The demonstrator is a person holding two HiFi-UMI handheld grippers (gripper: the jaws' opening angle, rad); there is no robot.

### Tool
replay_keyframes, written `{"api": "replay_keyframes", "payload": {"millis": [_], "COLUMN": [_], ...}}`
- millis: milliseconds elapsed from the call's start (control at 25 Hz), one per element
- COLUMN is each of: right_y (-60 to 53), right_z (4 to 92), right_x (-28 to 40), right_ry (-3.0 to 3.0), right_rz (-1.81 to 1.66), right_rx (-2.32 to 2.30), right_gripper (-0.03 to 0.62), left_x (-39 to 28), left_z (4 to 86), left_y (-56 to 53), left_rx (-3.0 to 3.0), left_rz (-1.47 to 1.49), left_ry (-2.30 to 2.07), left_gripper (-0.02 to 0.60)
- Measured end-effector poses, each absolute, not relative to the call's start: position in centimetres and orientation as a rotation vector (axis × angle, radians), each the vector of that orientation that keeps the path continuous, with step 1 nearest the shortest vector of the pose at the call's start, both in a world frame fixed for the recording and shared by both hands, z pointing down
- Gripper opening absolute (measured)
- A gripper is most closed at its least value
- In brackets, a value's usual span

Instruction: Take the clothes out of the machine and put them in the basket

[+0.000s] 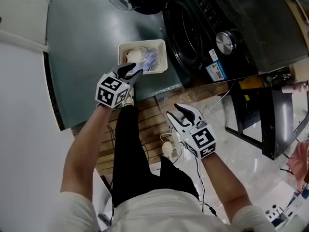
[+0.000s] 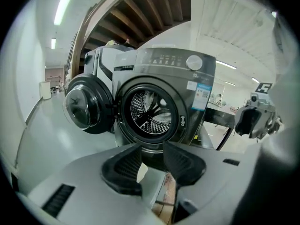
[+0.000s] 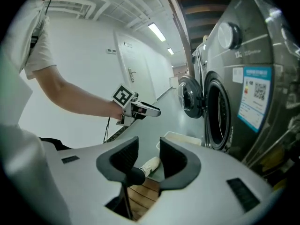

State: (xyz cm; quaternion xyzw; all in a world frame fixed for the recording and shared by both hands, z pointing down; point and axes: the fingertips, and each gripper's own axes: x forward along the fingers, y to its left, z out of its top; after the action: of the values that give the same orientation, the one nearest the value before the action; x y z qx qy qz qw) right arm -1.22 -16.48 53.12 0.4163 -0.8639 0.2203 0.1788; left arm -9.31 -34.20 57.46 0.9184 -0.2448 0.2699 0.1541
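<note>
The dark grey washing machine (image 1: 203, 28) stands with its round door (image 2: 83, 106) swung open, and no clothes show in the steel drum (image 2: 151, 108). A white basket (image 1: 126, 46) on the grey floor in front of it holds white and lavender clothes (image 1: 146, 58). My left gripper (image 1: 132, 71) hangs just near the basket's front edge, open, with nothing between its jaws (image 2: 151, 149). My right gripper (image 1: 179, 114) is lower right, over the wooden slats, open and empty too (image 3: 147, 146). The right gripper view shows the basket (image 3: 183, 138) beside the machine (image 3: 220, 116).
A wooden slat platform (image 1: 145, 124) lies under the person's legs, with cables across it. A white shoe (image 1: 167, 150) rests near it. A black metal frame (image 1: 256, 120) stands right of the machine. A white wall panel (image 1: 24, 105) runs along the left.
</note>
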Motion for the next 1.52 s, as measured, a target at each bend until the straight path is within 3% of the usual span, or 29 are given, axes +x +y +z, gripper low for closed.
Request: {"api": "replay_keyframes", "payload": {"millis": [320, 640, 800, 1520], "right_y": [-12.0, -5.6, -2.8, 5.7], "right_z": [46.0, 40.5, 38.4, 34.2], "right_x": [0.1, 2.1, 2.3, 4.1], "right_ry": [-2.499, -2.540, -2.556, -2.604], "right_rz": [0.531, 0.506, 0.493, 0.424], "right_rx": [1.194, 1.207, 1.203, 1.216], "right_gripper": [0.142, 0.033, 0.018, 0.005], "left_x": [-8.9, -6.9, -6.5, -5.1], "left_z": [47.0, 39.3, 36.1, 31.8], "left_y": [-24.8, -11.6, -6.4, 3.6], "left_rx": [2.683, 2.705, 2.744, 2.750], "left_rz": [0.602, 0.485, 0.465, 0.518], "left_ry": [-0.750, -0.645, -0.569, -0.557], "left_gripper": [0.101, 0.029, 0.005, -0.003]}}
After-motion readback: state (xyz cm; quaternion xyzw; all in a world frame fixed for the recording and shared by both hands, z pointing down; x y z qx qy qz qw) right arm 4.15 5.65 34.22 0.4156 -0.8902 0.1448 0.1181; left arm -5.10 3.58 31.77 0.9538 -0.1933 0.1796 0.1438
